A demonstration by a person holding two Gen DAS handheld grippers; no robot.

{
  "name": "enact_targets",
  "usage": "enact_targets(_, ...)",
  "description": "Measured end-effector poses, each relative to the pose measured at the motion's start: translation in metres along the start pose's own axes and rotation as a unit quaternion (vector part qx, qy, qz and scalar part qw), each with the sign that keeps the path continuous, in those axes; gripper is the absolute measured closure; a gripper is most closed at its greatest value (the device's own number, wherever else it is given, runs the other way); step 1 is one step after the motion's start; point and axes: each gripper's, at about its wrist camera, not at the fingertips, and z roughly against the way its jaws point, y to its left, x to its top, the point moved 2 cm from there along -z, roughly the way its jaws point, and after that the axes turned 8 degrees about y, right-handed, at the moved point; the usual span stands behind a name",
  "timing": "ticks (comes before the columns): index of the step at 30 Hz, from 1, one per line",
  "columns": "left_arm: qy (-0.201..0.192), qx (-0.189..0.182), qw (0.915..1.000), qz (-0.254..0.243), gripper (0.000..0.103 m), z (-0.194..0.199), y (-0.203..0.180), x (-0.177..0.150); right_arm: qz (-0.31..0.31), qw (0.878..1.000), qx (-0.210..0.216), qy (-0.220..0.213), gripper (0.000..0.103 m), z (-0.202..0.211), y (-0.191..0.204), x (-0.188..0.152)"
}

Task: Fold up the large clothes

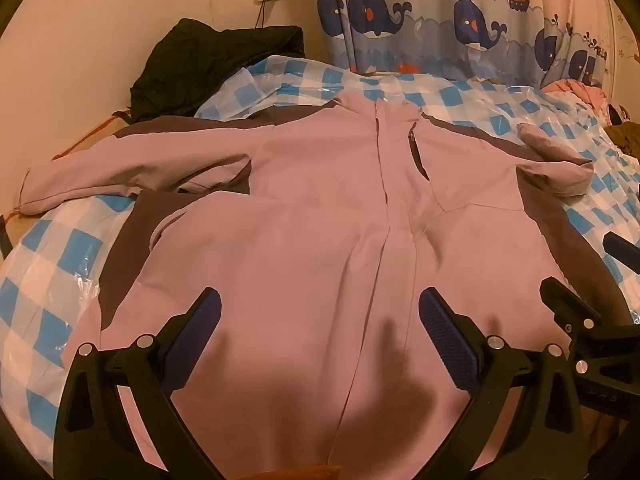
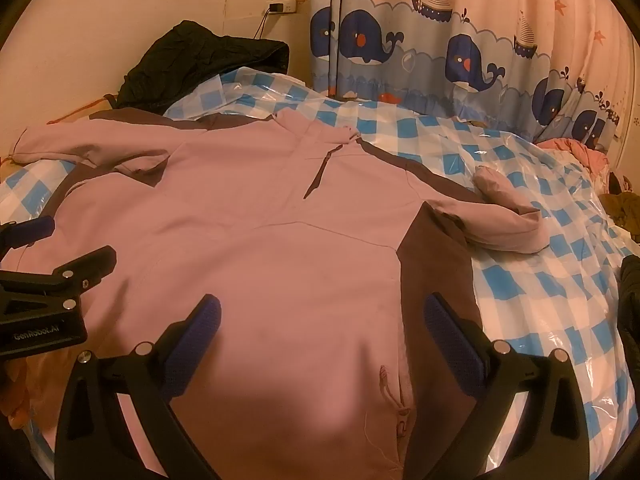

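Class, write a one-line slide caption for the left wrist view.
Open left hand-held gripper hovers over a pink jacket spread front-up on a blue-checked bed cover.

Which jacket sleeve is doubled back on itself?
The pink jacket's sleeve on the curtain side: it bends at the elbow, cuff pointing back toward the collar. The sleeve on the wall side lies stretched straight out.

Pink jacket (image 1: 320, 216) with brown panels; blue-and-white checked cover (image 2: 540, 280); whale-print curtain (image 2: 460, 52); seemingly black garment (image 1: 208, 64).
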Motion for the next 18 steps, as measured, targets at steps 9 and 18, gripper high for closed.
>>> enact_targets(9, 0.001, -0.001, 1.0000, 0.002, 0.008, 0.0005, 0.0010, -0.0003, 0.000, 1.000, 0.000, 0.001, 0.005, -0.0014, 0.0004, -0.0006)
enact_targets(18, 0.003, 0.000, 1.0000, 0.002, 0.008, -0.0050, 0.0020, -0.0049, 0.000, 1.000, 0.000, 0.002, 0.005, -0.0013, 0.0007, -0.0009)
